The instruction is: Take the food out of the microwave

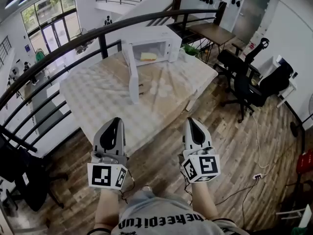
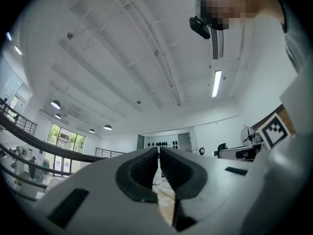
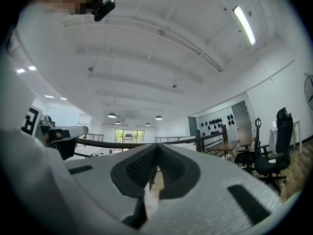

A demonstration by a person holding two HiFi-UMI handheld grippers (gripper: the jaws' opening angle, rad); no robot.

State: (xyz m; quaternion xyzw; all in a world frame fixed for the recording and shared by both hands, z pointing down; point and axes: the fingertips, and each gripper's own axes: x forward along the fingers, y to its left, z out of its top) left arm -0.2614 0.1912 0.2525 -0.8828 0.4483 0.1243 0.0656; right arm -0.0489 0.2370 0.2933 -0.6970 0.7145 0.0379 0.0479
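Observation:
A white microwave (image 1: 155,45) stands at the far side of the table with its door (image 1: 130,71) swung wide open toward me. Inside lies the food (image 1: 148,57), a yellow piece on the microwave's floor. My left gripper (image 1: 113,125) and right gripper (image 1: 192,123) hover side by side at the table's near edge, well short of the microwave. Both are shut with nothing between the jaws. In the left gripper view my left gripper (image 2: 159,156) points slightly upward at the ceiling. My right gripper (image 3: 157,156) in the right gripper view does the same.
The table (image 1: 102,99) wears a pale checked cloth. A small green plant (image 1: 190,50) sits right of the microwave. A dark curved railing (image 1: 58,50) runs behind and left of the table. Office chairs (image 1: 247,84) and a wooden desk (image 1: 212,33) stand at the right.

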